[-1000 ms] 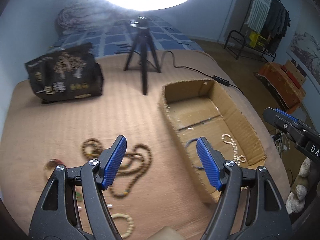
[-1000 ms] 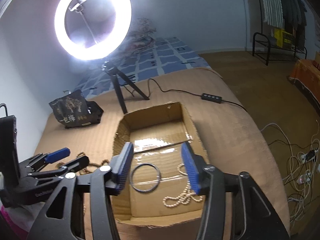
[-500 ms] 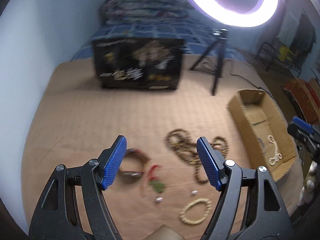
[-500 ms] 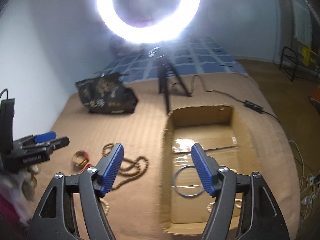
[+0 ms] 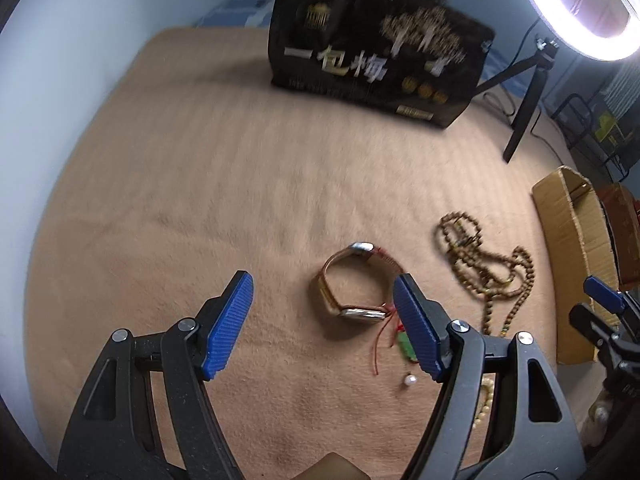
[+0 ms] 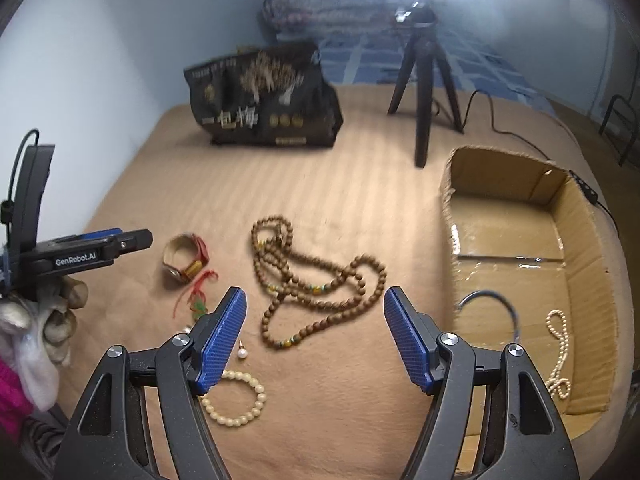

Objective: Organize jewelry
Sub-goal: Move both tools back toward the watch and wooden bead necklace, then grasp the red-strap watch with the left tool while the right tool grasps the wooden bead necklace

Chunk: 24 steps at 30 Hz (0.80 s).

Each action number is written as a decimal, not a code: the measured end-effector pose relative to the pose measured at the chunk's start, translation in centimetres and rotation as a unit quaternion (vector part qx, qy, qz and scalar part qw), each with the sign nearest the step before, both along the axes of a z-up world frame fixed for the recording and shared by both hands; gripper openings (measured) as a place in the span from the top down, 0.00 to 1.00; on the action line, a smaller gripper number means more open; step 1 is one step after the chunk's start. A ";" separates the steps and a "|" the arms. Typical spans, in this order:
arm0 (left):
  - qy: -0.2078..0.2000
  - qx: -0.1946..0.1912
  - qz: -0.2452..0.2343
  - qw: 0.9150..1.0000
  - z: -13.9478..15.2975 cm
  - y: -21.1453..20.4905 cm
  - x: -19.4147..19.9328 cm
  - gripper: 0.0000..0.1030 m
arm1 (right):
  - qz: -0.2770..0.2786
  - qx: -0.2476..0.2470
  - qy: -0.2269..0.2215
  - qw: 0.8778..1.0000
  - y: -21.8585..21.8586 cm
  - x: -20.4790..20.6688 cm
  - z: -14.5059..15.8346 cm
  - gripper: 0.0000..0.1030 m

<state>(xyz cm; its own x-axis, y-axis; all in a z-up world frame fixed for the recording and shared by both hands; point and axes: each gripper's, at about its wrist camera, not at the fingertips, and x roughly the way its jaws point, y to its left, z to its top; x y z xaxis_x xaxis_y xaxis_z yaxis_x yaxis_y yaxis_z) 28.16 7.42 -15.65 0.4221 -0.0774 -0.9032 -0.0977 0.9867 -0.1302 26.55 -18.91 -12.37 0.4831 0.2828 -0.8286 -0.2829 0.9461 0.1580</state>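
Hovering over a tan ribbed blanket (image 6: 360, 432) spread on a bed, both grippers stand with their blue pads wide apart and nothing between them. The left gripper (image 5: 322, 320) points down at a bangle-like bracelet (image 5: 354, 290) with metal pieces and a red cord, which lies on the blanket between its fingers and a little ahead of them; the bracelet touches neither pad. Just beside the bracelet lie a red-corded green charm (image 5: 404, 344) and a single pearl (image 5: 411, 380). The right gripper (image 6: 314, 334), whose jaws have just been opening, is empty too, and hangs above a long string of brown wooden beads (image 6: 316, 280) coiled loosely on the blanket. Near its left finger a cream bead bracelet (image 6: 236, 400) lies flat, partly hidden behind that finger. To the right, a shallow cardboard box (image 6: 588, 236) sits open on the blanket; inside it are a dark thin ring (image 6: 508, 304), part hidden by the box wall, and a pale pearl necklace (image 6: 558, 352). At the far side of the blanket stand a black printed bag (image 6: 264, 104) and a small black tripod (image 6: 422, 80) under a bright ring light (image 5: 580, 12). In the right wrist view a gloved hand (image 6: 52, 312) shows at the left edge, holding the left gripper.
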 end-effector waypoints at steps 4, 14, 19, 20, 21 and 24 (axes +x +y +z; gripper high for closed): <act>0.023 -0.014 0.011 1.000 -1.7 0.6 0.5 0.28 | 0.007 -0.017 0.022 1.000 1.3 0.4 -1.9 0.31; 0.044 -0.036 0.024 0.998 -3.9 1.6 1.4 0.35 | -0.009 -0.062 0.097 0.993 2.7 2.2 -6.2 0.31; 0.046 -0.040 0.019 0.998 -4.2 1.6 1.6 0.35 | -0.019 -0.069 0.111 0.991 2.7 3.5 -7.4 0.31; 0.045 -0.041 0.019 0.998 -4.2 1.5 1.8 0.35 | -0.019 -0.071 0.109 0.991 2.8 3.6 -7.5 0.31; 0.045 -0.042 0.020 0.998 -4.3 1.6 1.8 0.35 | -0.018 -0.076 0.106 0.991 3.0 4.0 -7.5 0.30; 0.046 -0.047 0.022 0.998 -4.4 1.6 2.0 0.36 | -0.024 -0.080 0.098 0.992 3.5 4.8 -7.6 0.26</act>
<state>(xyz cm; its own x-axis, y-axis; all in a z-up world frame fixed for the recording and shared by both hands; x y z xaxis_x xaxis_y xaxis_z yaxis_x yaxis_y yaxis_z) 30.17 9.00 -20.00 0.3426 -0.1471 -0.9279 -0.1556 0.9651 -0.2105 31.30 -15.36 -19.94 0.3174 0.1213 -0.9405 -0.2154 0.9751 0.0531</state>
